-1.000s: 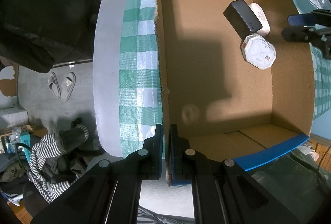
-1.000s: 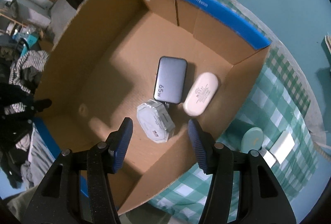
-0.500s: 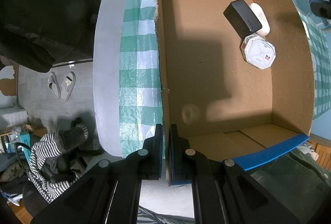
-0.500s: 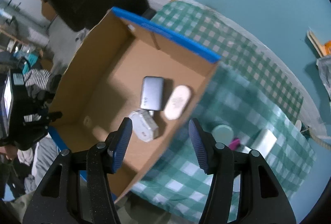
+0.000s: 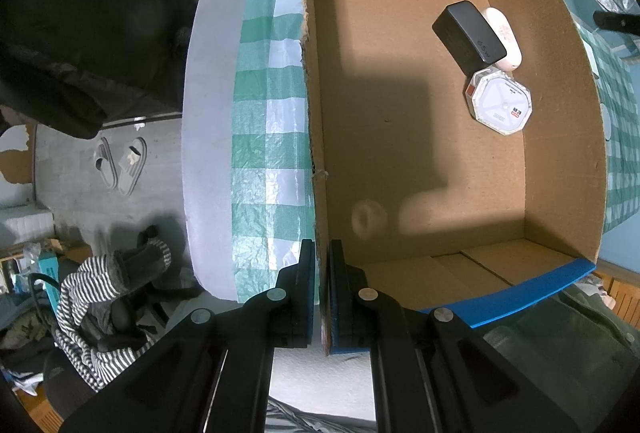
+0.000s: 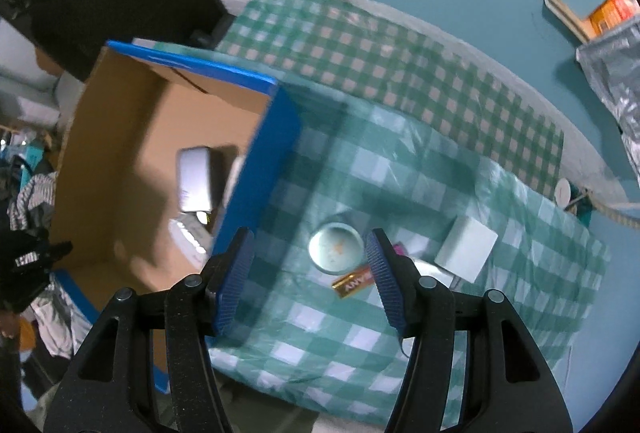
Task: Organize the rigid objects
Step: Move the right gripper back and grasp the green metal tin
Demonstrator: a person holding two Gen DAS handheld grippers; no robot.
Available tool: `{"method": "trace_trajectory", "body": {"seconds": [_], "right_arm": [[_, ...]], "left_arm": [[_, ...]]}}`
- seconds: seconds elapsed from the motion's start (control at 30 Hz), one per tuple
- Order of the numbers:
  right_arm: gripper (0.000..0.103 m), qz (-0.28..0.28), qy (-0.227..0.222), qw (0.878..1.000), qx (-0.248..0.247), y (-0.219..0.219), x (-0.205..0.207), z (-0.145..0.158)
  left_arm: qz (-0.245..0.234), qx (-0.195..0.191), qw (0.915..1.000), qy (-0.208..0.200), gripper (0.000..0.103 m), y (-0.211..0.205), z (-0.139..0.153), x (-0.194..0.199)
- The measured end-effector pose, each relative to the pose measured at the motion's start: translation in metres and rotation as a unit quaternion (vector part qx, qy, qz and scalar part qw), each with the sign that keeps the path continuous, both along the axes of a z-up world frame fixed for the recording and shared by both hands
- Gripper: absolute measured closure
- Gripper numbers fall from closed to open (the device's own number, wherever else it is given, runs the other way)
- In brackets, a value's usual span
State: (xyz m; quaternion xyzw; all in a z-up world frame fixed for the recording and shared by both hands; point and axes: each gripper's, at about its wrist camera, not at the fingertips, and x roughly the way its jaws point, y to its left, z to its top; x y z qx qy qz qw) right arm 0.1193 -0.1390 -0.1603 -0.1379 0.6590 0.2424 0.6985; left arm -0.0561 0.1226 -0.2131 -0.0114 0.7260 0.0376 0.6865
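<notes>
Cardboard box (image 5: 420, 161) on the checked surface (image 6: 400, 169) holds three things bunched in its far corner: black 65W charger (image 5: 469, 37), white oval case (image 5: 503, 37) beside it, octagonal white pack (image 5: 500, 101) touching the charger. Rest of the box floor is bare. My left tongs (image 5: 322, 289) pinch the box's near wall. My right tongs (image 6: 310, 265) gape wide, empty, over the cloth, framing a round pale tin (image 6: 335, 248); gold battery (image 6: 354, 283) and white block (image 6: 466, 253) just beside.
</notes>
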Motion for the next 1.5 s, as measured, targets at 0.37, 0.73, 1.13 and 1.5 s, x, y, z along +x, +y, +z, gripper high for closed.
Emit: {"method": "trace_trajectory", "body": {"seconds": [0.37, 0.73, 1.13, 1.5], "right_arm": [[0.044, -0.004, 0.044, 0.999, -0.028, -0.01, 0.002, -0.055], [0.053, -0.014, 0.051, 0.998, -0.036, -0.008, 0.007, -0.079], [0.059, -0.015, 0.044, 0.998, -0.052, -0.007, 0.006, -0.081], [0.059, 0.003, 0.032, 0.999, -0.039, -0.005, -0.003, -0.048]], "left_arm": [[0.008, 0.001, 1.0, 0.002, 0.097, 0.0, 0.003, 0.001], [0.01, 0.002, 0.9999, 0.004, 0.097, -0.001, 0.001, 0.001], [0.009, 0.002, 0.9999, 0.005, 0.097, 0.0, 0.001, 0.001], [0.004, 0.002, 1.0, 0.006, 0.097, 0.0, -0.001, 0.0]]}}
